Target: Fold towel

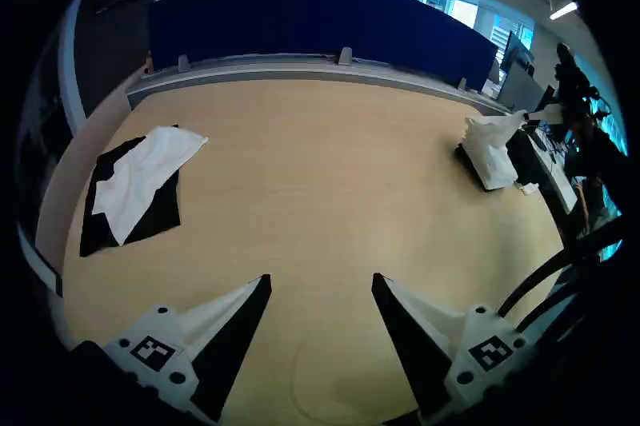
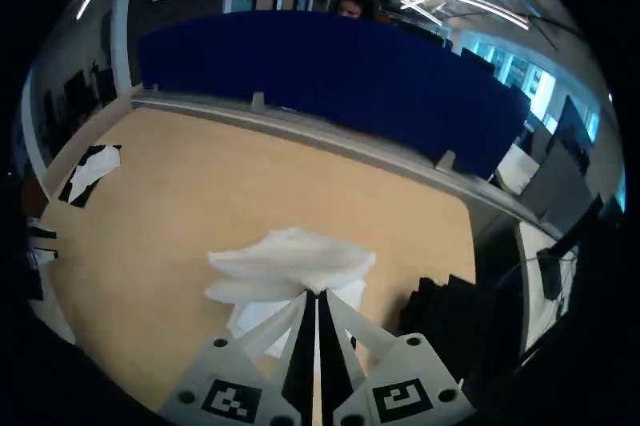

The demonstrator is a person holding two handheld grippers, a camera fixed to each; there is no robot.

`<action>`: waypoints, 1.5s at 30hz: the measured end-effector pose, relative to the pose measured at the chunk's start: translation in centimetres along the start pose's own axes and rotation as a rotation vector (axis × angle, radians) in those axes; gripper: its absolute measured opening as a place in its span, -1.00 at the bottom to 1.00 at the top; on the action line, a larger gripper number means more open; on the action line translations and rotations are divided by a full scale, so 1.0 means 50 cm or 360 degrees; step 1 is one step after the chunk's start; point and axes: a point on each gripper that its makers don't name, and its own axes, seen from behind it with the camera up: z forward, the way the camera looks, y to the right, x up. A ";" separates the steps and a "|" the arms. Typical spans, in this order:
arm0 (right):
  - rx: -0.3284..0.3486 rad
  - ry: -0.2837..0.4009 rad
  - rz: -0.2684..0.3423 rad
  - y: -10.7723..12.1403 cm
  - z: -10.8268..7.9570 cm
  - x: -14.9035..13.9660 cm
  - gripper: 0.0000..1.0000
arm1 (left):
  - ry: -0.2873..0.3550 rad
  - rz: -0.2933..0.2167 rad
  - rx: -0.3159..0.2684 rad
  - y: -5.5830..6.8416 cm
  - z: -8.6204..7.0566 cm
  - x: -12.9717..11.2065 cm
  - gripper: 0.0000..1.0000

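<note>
My right gripper (image 2: 317, 296) is shut on a crumpled white towel (image 2: 292, 264), pinching its near edge; the cloth bunches up above the wooden table (image 2: 200, 202). The same white towel (image 1: 491, 150) appears at the table's right side in the left gripper view, pulled up into a peak. My left gripper (image 1: 320, 288) hovers open over bare table near the front edge, nothing between its fingers. A second white towel (image 1: 142, 173) lies spread over a black cloth (image 1: 160, 214) at the far left.
A blue divider (image 1: 320, 30) runs along the table's back edge. A dark cloth pile (image 2: 440, 306) lies just right of the held towel. The white and black cloths (image 2: 90, 170) sit at the far left corner. Desks with monitors (image 1: 520, 86) stand beyond the right edge.
</note>
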 end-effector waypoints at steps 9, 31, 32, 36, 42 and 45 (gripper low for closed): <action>-0.0068 -0.0111 0.0203 0.017 0.017 -0.133 -0.97 | -0.0008 0.0008 -0.0007 0.009 0.001 0.002 0.87; -0.0214 -0.0320 0.0471 0.034 0.124 -0.280 -0.97 | -0.0014 0.0010 0.0016 0.009 -0.004 -0.013 0.87; -0.0215 -0.0321 0.0474 0.035 0.125 -0.280 -0.97 | -0.0014 0.0011 0.0017 0.009 -0.004 -0.014 0.87; -0.0222 -0.0314 0.0473 0.035 0.124 -0.277 -0.96 | -0.0014 0.0011 0.0016 0.009 -0.003 -0.014 0.87; -0.0231 -0.0285 0.0467 0.030 0.115 -0.273 -0.91 | -0.0013 0.0005 0.0012 0.011 -0.002 -0.009 0.87; -0.0236 -0.0267 0.0464 0.028 0.108 -0.270 -0.89 | -0.0011 0.0008 0.0010 0.011 -0.003 -0.006 0.87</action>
